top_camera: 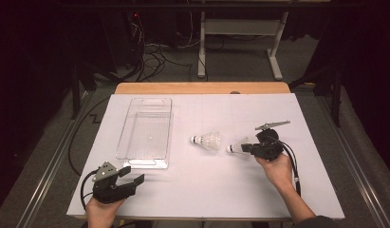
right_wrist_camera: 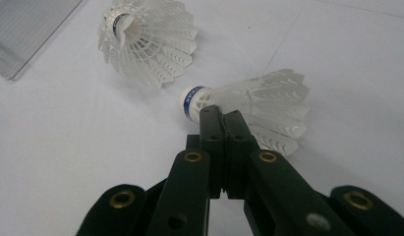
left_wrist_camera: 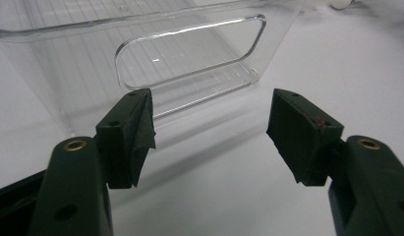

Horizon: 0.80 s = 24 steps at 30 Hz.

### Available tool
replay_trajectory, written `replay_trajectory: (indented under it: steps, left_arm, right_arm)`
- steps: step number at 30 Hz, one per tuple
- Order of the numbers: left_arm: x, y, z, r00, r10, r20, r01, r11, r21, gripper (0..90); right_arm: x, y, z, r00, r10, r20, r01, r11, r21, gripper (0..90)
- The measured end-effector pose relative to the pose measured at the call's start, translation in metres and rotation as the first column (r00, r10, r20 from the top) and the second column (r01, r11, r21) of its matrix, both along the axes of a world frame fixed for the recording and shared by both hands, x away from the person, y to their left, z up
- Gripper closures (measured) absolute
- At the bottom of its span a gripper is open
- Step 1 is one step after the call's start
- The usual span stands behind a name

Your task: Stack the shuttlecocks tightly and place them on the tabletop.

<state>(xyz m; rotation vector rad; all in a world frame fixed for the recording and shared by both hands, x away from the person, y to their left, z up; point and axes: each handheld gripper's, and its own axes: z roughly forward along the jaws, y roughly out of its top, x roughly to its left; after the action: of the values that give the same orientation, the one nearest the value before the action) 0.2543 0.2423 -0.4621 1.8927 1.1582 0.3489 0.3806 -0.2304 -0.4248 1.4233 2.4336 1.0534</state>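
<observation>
Gripping: right gripper (right_wrist_camera: 222,115) jaws closed on near shuttlecock (right_wrist_camera: 261,105), at the skirt edge, for lifting.
Left gripper (left_wrist_camera: 212,130): jaws wide, empty, facing clear bin (left_wrist_camera: 189,54).

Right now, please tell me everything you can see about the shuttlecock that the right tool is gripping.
The gripped shuttlecock is white, with a rounded cork head ringed by a blue band and a skirt that looks like plastic feathers. It lies on its side on the white table, head toward the clear tray. The right tool is shut on its skirt edge near the head. A second shuttlecock lies close by, apart from it.
</observation>
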Motion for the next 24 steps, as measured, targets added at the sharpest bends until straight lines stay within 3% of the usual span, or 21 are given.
replay_trajectory:
  steps: [8, 24]
  left_arm:
    - [0.0, 0.0, 0.0, 1.0, -0.001, 0.0, 0.001, 1.0, 0.001, 35.0]
    - [0.0, 0.001, 0.0, 1.0, -0.001, 0.001, 0.001, 1.0, 0.002, 35.0]
  right_arm:
    - [-0.001, 0.005, 0.003, 0.9992, 0.03, 0.028, -0.03, 1.0, -0.004, 90.0]
    - [0.002, 0.014, 0.01, 0.9983, 0.045, 0.037, -0.046, 0.999, 0.01, 90.0]
